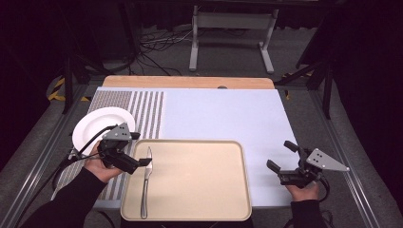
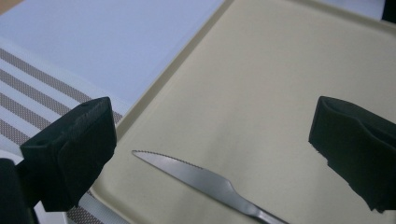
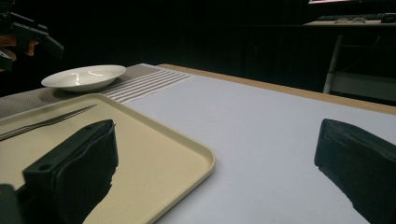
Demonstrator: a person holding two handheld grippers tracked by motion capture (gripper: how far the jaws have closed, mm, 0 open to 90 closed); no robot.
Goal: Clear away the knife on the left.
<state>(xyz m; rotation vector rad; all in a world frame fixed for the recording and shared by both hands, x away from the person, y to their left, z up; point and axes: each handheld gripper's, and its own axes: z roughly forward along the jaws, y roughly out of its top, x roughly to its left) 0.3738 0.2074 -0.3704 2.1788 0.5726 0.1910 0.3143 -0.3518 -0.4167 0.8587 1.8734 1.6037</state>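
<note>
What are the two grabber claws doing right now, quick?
Left gripper: open, holding nothing, hovering over the knife on the tray.
Right gripper: open, holding nothing, above the table beside the tray.

**Colours & patterns on the table**

Tray [image 1: 199, 190]: plain beige, no pattern. Knife [image 1: 145, 185]: shiny silver metal w/ serrated edge. Plate [image 1: 95, 124]: plain glossy white. Mat [image 1: 223, 114]: pale blue-white over most of it; left part has brown-grey woven stripes, w/ thin stripes alternating w/ white nearer the middle. Table [image 1: 187, 81] edge: light wood tone. Left gripper [image 1: 138, 149] & right gripper [image 1: 281, 156]: black jaws, grey plate on top of each. Sleeves: black. Floor: dark grey.
</note>
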